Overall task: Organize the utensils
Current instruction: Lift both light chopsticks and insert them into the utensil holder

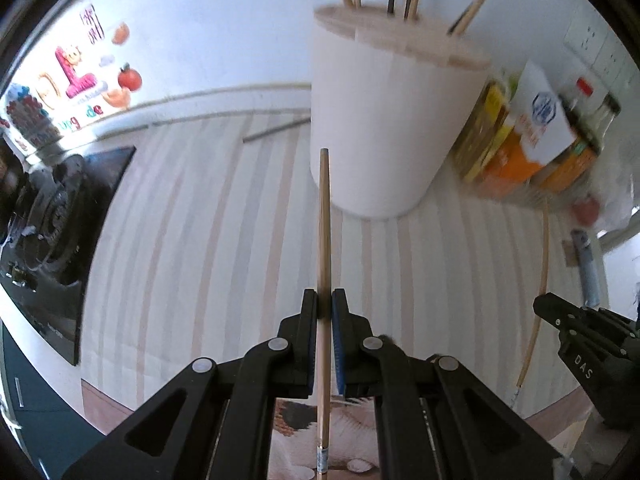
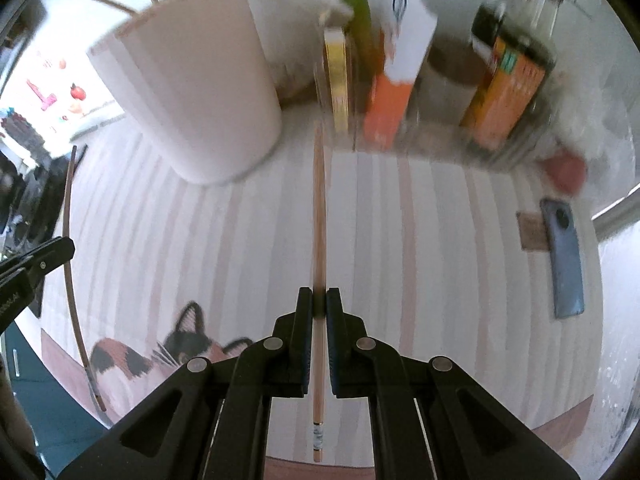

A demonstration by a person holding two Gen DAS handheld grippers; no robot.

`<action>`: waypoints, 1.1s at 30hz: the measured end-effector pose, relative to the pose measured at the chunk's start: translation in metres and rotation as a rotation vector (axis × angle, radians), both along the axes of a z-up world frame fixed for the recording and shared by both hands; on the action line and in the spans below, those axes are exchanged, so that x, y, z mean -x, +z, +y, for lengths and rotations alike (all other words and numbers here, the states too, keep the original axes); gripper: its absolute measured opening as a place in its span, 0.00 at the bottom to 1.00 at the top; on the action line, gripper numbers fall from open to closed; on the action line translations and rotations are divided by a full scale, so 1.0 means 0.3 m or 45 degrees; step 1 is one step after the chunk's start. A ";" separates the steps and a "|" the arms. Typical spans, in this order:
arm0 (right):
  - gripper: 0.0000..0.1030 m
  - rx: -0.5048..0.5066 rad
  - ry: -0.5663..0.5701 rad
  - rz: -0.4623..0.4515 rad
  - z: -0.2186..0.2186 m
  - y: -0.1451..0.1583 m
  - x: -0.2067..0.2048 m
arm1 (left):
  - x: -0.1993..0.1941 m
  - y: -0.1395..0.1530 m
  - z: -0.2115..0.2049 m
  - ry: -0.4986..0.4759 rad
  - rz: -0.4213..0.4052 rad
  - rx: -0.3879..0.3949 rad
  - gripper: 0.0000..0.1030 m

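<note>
My left gripper is shut on a wooden chopstick that points forward toward a white utensil holder. The holder has a slotted wooden lid with several chopsticks standing in it. My right gripper is shut on another wooden chopstick, with the same holder ahead to its left. The right gripper also shows at the right edge of the left wrist view, holding its chopstick. The left gripper shows at the left edge of the right wrist view with its chopstick.
A striped mat with a cat picture covers the counter. Bottles and boxes stand in a clear tray behind the holder. A blue phone lies at the right. A gas stove sits at the left. One chopstick lies near the wall.
</note>
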State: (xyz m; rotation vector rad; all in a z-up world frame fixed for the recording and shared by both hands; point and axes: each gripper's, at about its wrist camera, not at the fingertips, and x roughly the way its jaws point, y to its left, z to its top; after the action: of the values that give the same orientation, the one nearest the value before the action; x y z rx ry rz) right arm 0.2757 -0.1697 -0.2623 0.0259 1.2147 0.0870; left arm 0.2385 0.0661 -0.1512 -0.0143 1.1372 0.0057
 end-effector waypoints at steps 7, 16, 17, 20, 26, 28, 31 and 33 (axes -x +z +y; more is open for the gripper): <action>0.07 -0.056 -0.036 -0.160 -0.050 0.165 -0.058 | 0.000 0.149 -0.003 0.002 -0.122 0.060 0.04; 0.07 -0.200 -0.062 -0.409 -0.059 0.469 -0.117 | -0.010 0.402 0.002 -0.002 -0.307 0.207 0.04; 0.07 -0.219 -0.063 -0.434 -0.057 0.499 -0.122 | -0.016 0.436 0.003 -0.004 -0.333 0.230 0.04; 0.07 -0.296 -0.069 -0.518 -0.044 0.595 -0.148 | -0.044 0.547 0.004 -0.012 -0.423 0.275 0.04; 0.07 -0.382 -0.091 -0.659 0.005 0.725 -0.233 | -0.150 0.712 0.004 0.007 -0.617 0.251 0.04; 0.07 -0.408 -0.118 -0.712 0.011 0.746 -0.268 | -0.198 0.735 0.014 0.032 -0.656 0.251 0.04; 0.07 -0.446 -0.165 -0.773 0.019 0.756 -0.325 | -0.275 0.750 0.031 0.058 -0.689 0.259 0.04; 0.07 -0.467 -0.190 -0.801 0.022 0.756 -0.365 | -0.336 0.750 0.042 0.068 -0.697 0.269 0.04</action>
State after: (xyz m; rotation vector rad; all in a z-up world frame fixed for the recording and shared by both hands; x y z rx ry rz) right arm 0.3852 -0.1630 -0.0357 0.3822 0.5534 0.1717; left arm 0.3394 0.0787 0.0738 -0.2215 0.5855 -0.0672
